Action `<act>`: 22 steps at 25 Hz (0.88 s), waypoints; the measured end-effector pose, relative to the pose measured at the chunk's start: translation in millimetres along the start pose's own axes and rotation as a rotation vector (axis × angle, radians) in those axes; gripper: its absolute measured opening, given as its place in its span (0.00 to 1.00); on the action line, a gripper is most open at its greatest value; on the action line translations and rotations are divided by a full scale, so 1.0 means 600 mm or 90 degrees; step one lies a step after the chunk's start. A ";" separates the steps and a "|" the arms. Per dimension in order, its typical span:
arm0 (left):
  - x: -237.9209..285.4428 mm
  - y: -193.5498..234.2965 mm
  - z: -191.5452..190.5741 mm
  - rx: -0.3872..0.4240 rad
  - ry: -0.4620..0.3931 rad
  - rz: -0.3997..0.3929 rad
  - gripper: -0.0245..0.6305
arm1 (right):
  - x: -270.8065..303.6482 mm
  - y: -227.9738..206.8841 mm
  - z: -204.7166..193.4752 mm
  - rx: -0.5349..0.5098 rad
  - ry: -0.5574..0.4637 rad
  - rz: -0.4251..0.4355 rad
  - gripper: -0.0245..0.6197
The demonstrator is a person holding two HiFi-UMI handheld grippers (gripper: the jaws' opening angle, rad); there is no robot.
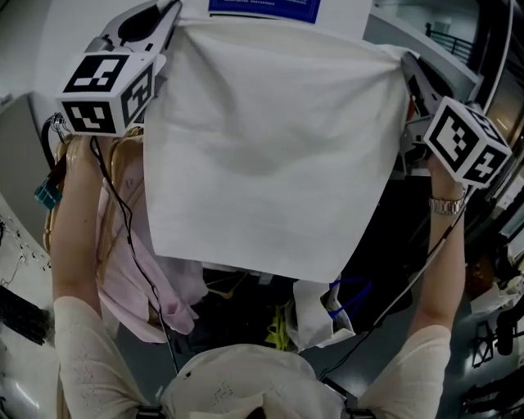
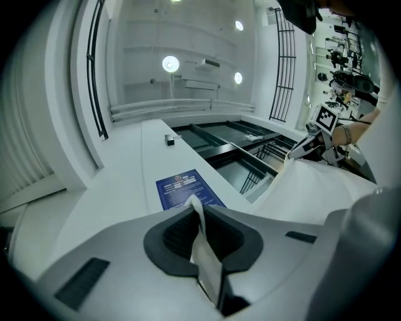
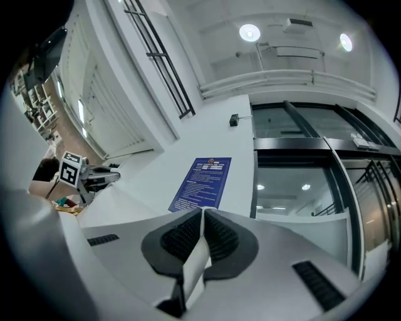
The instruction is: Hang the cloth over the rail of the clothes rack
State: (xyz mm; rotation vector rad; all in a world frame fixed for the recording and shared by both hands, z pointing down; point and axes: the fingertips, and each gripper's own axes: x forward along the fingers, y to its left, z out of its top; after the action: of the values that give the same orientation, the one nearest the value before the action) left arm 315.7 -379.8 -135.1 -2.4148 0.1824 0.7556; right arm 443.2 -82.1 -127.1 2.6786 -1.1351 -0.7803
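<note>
A white cloth [image 1: 262,147] hangs spread wide between my two grippers, held up high in front of me. In the head view my left gripper [image 1: 170,18] pinches its top left corner and my right gripper [image 1: 407,69] its top right corner. The left gripper view shows that gripper [image 2: 199,221] shut, with a strip of cloth [image 2: 203,251] squeezed between the dark pads. In the right gripper view the other gripper [image 3: 202,221] is shut the same way on a fold of the cloth [image 3: 195,263]. No rail of the clothes rack shows clearly in any view.
A pink garment [image 1: 131,270] hangs low on the left beside a gold-coloured frame [image 1: 59,192]. More white clothes [image 1: 315,315] lie below the cloth. A blue notice [image 1: 262,8] sits on the white wall ahead. Black cables [image 1: 123,221] trail down from both grippers.
</note>
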 end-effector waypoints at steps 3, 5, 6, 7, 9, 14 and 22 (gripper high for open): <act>0.025 0.003 -0.006 0.004 0.001 -0.004 0.08 | 0.024 -0.018 -0.013 0.021 0.011 0.006 0.08; 0.041 -0.001 -0.020 0.014 0.013 -0.012 0.08 | 0.040 -0.029 -0.022 0.032 0.017 0.012 0.08; 0.048 -0.005 -0.031 0.020 0.024 -0.018 0.08 | 0.049 -0.033 -0.027 0.037 0.021 0.016 0.08; 0.054 -0.008 -0.043 0.027 0.037 -0.026 0.08 | 0.058 -0.036 -0.034 0.042 0.025 0.022 0.08; 0.066 -0.012 -0.066 0.047 0.063 -0.040 0.08 | 0.080 -0.039 -0.048 0.055 0.036 0.037 0.08; 0.094 -0.019 -0.103 0.145 0.110 -0.050 0.08 | 0.132 -0.047 -0.090 0.089 0.095 0.080 0.08; 0.109 -0.045 -0.173 0.202 0.157 -0.077 0.08 | 0.148 -0.035 -0.174 0.139 0.225 0.166 0.09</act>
State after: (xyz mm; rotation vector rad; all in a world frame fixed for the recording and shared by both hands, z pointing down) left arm 427.0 -415.0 -89.6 -2.1846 0.2332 0.3424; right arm 561.1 -138.0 -80.7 2.6066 -1.4955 -0.1400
